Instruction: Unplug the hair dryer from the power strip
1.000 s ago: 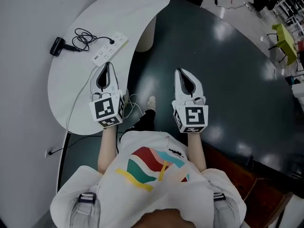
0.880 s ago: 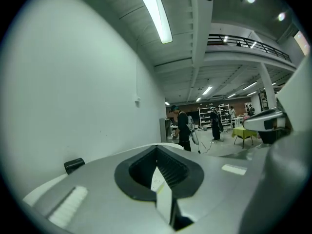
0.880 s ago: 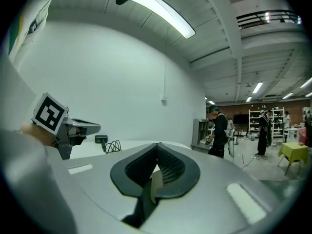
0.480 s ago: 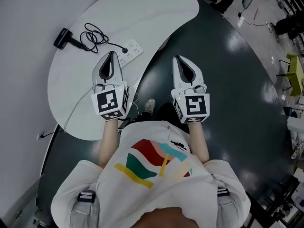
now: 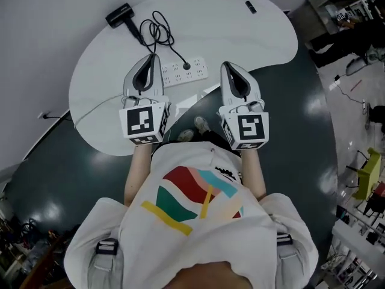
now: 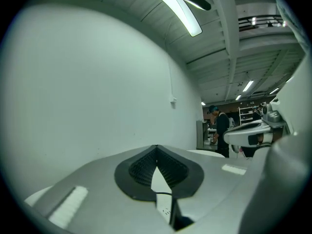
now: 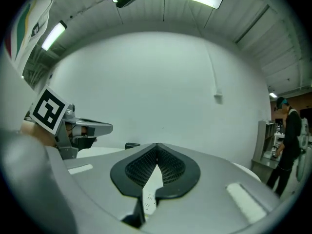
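Note:
A black hair dryer (image 5: 119, 15) lies at the far left of the white curved table (image 5: 252, 38), its black cord (image 5: 157, 32) looped beside it. The cord ends in a plug (image 5: 186, 66) seated in the white power strip (image 5: 183, 72). My left gripper (image 5: 151, 58) is shut and empty, its tips over the strip's left end. My right gripper (image 5: 226, 65) is shut and empty, just right of the strip. In the right gripper view the strip (image 7: 148, 199) shows below the shut jaws (image 7: 157, 145). The left gripper view (image 6: 156, 146) shows shut jaws with a bit of cord beneath.
The strip's white lead (image 5: 96, 107) runs left off the table toward a wall socket. A small black object (image 5: 250, 6) lies at the table's far right. Dark glossy floor (image 5: 313, 119) surrounds the table. A person (image 7: 290, 130) stands far off by some shelves.
The table has swung from the upper left to straight ahead. Both grippers have come up to the power strip, the right one from over the floor. Both stayed shut.

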Available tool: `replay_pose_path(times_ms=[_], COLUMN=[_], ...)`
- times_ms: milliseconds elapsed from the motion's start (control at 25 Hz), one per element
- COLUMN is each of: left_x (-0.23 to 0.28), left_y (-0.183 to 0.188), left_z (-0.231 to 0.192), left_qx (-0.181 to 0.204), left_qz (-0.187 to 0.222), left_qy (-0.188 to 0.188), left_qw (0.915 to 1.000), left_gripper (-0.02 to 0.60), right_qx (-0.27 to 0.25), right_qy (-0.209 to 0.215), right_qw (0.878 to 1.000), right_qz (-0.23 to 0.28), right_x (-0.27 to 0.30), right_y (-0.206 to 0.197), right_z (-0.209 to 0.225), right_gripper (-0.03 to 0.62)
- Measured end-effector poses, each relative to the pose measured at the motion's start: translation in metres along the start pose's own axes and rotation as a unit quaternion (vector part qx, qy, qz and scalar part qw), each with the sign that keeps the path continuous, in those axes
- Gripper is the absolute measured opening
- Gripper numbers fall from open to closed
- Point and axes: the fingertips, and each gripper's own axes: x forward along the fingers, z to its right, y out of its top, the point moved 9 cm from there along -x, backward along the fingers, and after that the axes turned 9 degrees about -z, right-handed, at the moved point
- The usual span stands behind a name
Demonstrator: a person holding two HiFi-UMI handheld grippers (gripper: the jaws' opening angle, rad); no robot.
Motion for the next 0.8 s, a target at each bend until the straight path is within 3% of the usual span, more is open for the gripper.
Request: replay_pose_path(times_ms=[200,400,560,680,800], left_x=[0.011,0.021,0.030,0.039,0.052], left_y=[0.000,-0.006,-0.017,-0.023,-0.038], left_z=[0.004,0.006,0.002,-0.005,-0.012], left_qx=[0.020,0.034,0.028,0.031,0.063], left_qz=[-0.028,-0.065,-0.109,-0.140,-0.195], left_qy=[0.046,0.059,0.040,0.017,-0.016], left_qw=[0.9983,0.9955,0.9928,0.9896,0.9788], left_gripper=[0.000,0.000,0.012,0.075,0.087], right_qx=[-0.010,-0.002,-0.003,-0.006,-0.007], right_qy=[0.052,0.078,0.094,0.103,0.109], right_qw=[0.999,0.997,0.996,0.995,0.994], right_qz=[0.003,0.000,-0.005,-0.006,-0.009], right_x=[0.027,0.045,0.052,0.055,0.059], right_y=[0.006,0.000,-0.004,-0.004,-0.005], right_z=[0.014,0.022,0.020,0.019,0.019], right_gripper=[0.011,0.011,0.011,0.012,0.012])
